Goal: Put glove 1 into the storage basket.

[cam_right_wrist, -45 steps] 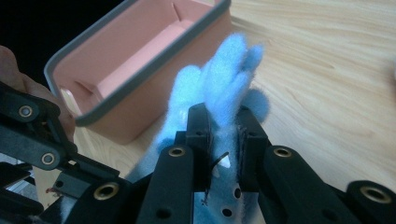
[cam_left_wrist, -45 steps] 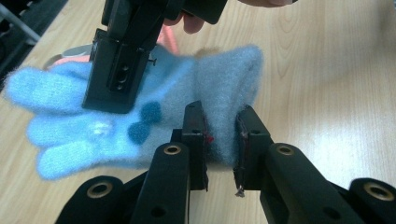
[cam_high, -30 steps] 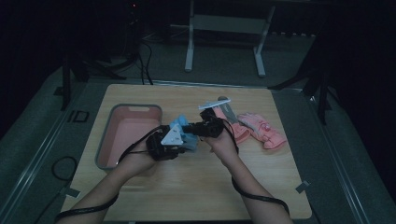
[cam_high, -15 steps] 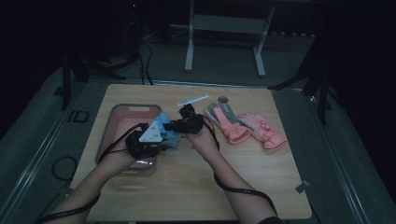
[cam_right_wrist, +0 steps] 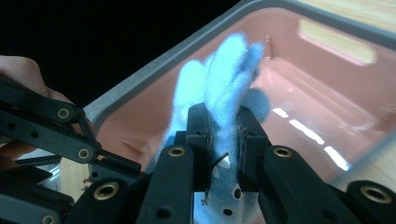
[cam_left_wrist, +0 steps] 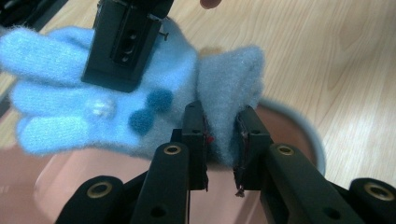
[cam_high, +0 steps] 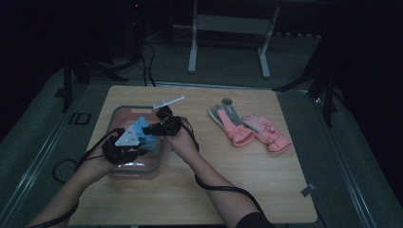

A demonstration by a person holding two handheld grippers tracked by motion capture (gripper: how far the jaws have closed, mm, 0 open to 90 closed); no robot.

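Holding one fuzzy light-blue knitted glove [cam_high: 141,134] between them, two black two-jaw tools hang over one pink plastic bin with a grey rim [cam_high: 124,110]. Left tool [cam_left_wrist: 223,140] pinches the glove's cuff; right tool [cam_right_wrist: 225,135] clamps its fingers. Nothing can be made out lying on the bin's floor. Two pink-and-grey gloves [cam_high: 249,129] lie well right of the bin on the wooden tabletop [cam_high: 247,180]. One white syringe [cam_high: 168,101] lies just beyond the bin's far rim. Bare wood stretches right of the bin to the near edge.
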